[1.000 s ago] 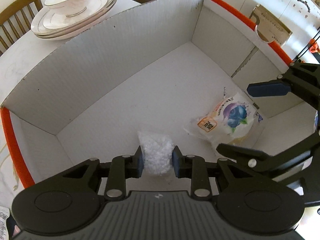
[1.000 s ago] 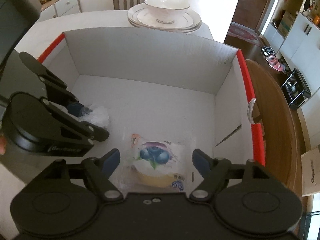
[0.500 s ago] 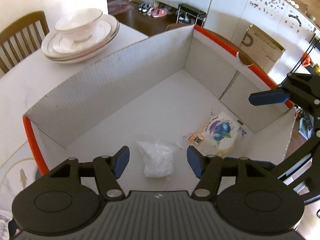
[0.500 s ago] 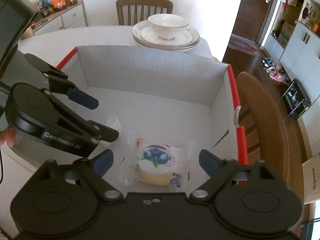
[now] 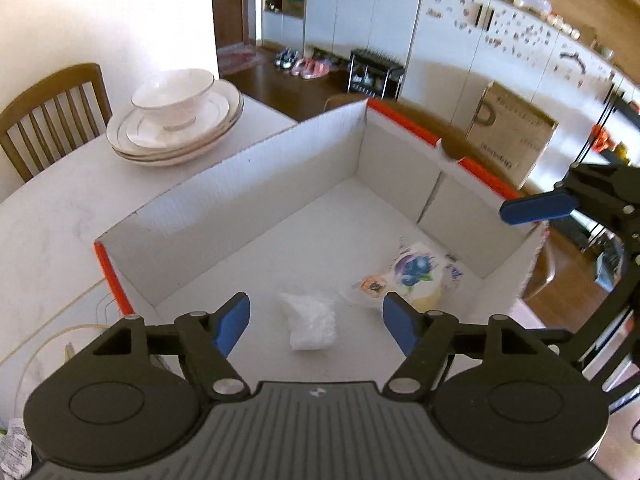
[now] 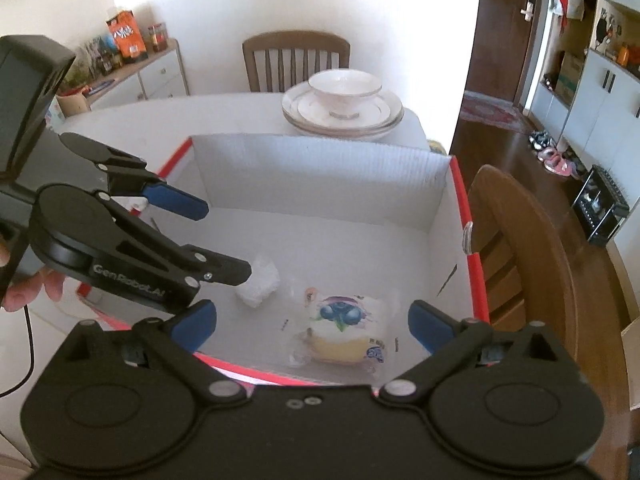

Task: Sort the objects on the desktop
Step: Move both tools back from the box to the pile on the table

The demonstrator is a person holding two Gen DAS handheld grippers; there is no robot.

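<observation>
- White bag (image 5: 310,326) lies flat on the box (image 5: 240,184) floor, near corner on the left claw's side; nothing touches it.
- Cake pack (image 6: 344,330) (blueberry print) lies just beside it, toward the orange-edged side wall; also free.
- Left claw (image 5: 316,320): jaws have just been opening, pads now apart and above the white bag, no contact. Reads as a release, bag dropped where it belongs.
- Right claw (image 6: 312,320): jaws have just been opening too, now wide apart over the cake pack, no contact. Same read.
- Both claws point down into the box, tips up near rim level, so probably clearing out for the next item.
- Box sits on the white table (image 5: 52,216); stacked plates with bowl (image 5: 174,114) just behind its far wall, wooden chair (image 6: 296,58) beyond.
- Judgement: these two items sorted; can't tell what's left outside the box.
</observation>
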